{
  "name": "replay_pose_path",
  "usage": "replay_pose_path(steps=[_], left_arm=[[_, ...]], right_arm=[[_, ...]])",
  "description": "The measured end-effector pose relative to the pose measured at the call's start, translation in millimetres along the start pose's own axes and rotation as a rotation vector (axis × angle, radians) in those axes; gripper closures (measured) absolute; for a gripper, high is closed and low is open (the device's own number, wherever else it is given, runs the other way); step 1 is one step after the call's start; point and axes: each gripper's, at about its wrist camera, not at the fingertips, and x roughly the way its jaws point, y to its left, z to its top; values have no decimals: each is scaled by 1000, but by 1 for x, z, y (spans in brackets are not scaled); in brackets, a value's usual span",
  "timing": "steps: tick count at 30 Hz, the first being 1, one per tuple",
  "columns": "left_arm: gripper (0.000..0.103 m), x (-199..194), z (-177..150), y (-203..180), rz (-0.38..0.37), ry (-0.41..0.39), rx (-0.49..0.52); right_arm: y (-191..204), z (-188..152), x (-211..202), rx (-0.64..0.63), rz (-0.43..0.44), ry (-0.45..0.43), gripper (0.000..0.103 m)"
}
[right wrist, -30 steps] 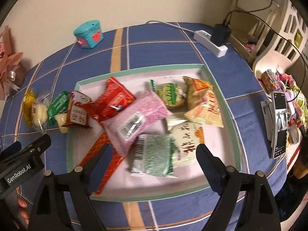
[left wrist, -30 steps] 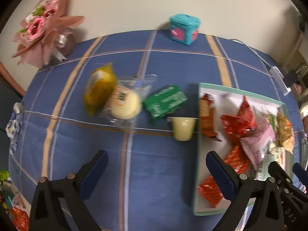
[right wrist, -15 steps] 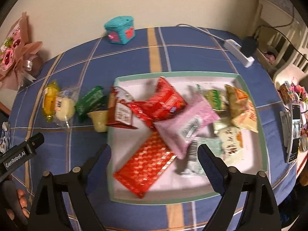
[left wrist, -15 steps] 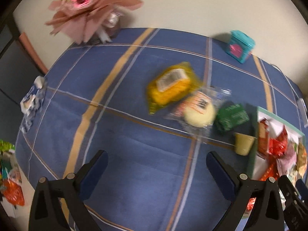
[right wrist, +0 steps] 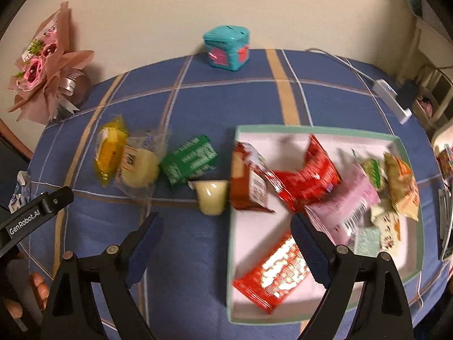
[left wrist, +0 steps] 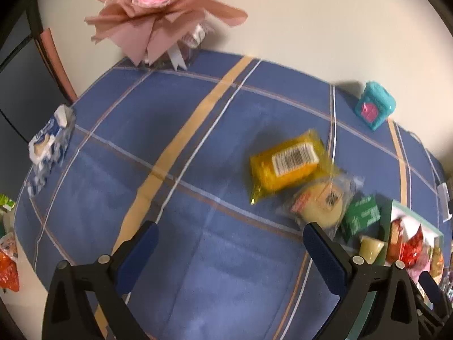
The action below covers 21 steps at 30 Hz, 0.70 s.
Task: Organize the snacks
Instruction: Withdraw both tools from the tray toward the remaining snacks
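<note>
A green-rimmed white tray (right wrist: 317,130) holds several snack packets, among them a red one (right wrist: 307,175) and a pink one (right wrist: 344,202). Left of it on the blue cloth lie a yellow packet (right wrist: 109,150), a clear-wrapped round bun (right wrist: 140,167), a green packet (right wrist: 189,163) and a small pudding cup (right wrist: 212,197). In the left wrist view the yellow packet (left wrist: 288,164), bun (left wrist: 322,204), green packet (left wrist: 362,216) and cup (left wrist: 371,249) lie ahead to the right. My left gripper (left wrist: 229,255) is open and empty above bare cloth. My right gripper (right wrist: 226,246) is open and empty near the tray's left rim.
A pink flower bouquet (left wrist: 158,8) stands at the back left against the wall. A teal box (right wrist: 228,46) sits at the back edge. A white power strip (right wrist: 392,99) lies at the right. A crumpled blue-white wrapper (left wrist: 49,144) lies at the table's left edge.
Both grippers have swung to the left. The left view now faces the bouquet and bare cloth; the right view now takes in the loose snacks left of the tray. Both stay open.
</note>
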Motion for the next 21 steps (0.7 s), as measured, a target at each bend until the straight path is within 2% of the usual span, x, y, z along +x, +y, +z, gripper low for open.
replay_pose_path(steps=[4,6,10,16,21], left_arm=[[0,1,15,-2,-39,-59,-3],[0,4,20,-1,-51,-65,-7],[0,13,30,1,-73,-60,-18],[0,27,45,4,-46,-47,-10],[0,45,54,13,-73,-7,-60]], right_arm=[[11,10,3,-14,22,-21,11],[17,14,6,-27,20,-25,11],[30,23,19,-44,36,-18,11],[55,33,44,-80,57,-5,11],[76,37,69,-122,63,12,11]])
